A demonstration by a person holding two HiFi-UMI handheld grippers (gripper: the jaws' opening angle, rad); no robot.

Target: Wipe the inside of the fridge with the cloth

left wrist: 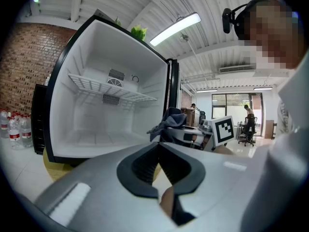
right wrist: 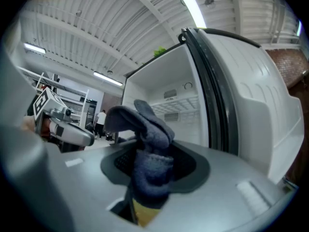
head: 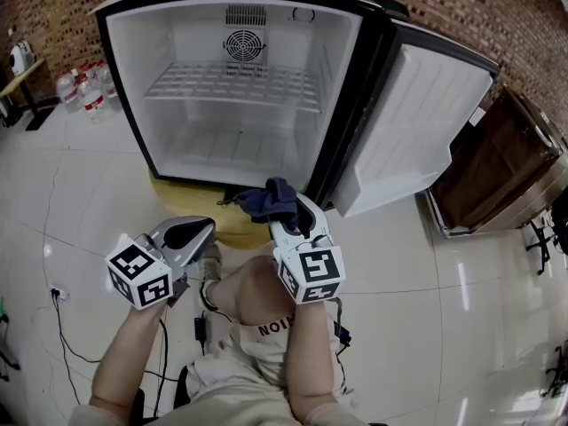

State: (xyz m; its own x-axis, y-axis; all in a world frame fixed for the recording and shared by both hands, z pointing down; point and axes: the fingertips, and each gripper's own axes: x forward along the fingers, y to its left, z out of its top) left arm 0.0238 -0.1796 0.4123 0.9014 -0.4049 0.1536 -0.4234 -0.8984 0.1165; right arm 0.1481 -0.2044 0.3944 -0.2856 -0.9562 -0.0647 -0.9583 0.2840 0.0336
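On the left, the person's left claw [head: 204,230] was shut with nothing between its jaws, held idle just short of the small black fridge [head: 116,78]. The fridge stood open on the floor, its white lining bare apart from a white wire shelf [head: 231,85] across the middle. Just to the right, the right claw [head: 286,213] was clamped on a crumpled dark blue-grey cloth [head: 267,200], which bunched up above the jaws right in front of the fridge's lower edge and had not yet gone inside. Farther right, the white-lined fridge door [head: 417,122] hung wide open. To me the wiping looked about to begin. The next move would need the cloth carried in over the lower lip and pressed flat on the floor or a wall, clear of the shelf.
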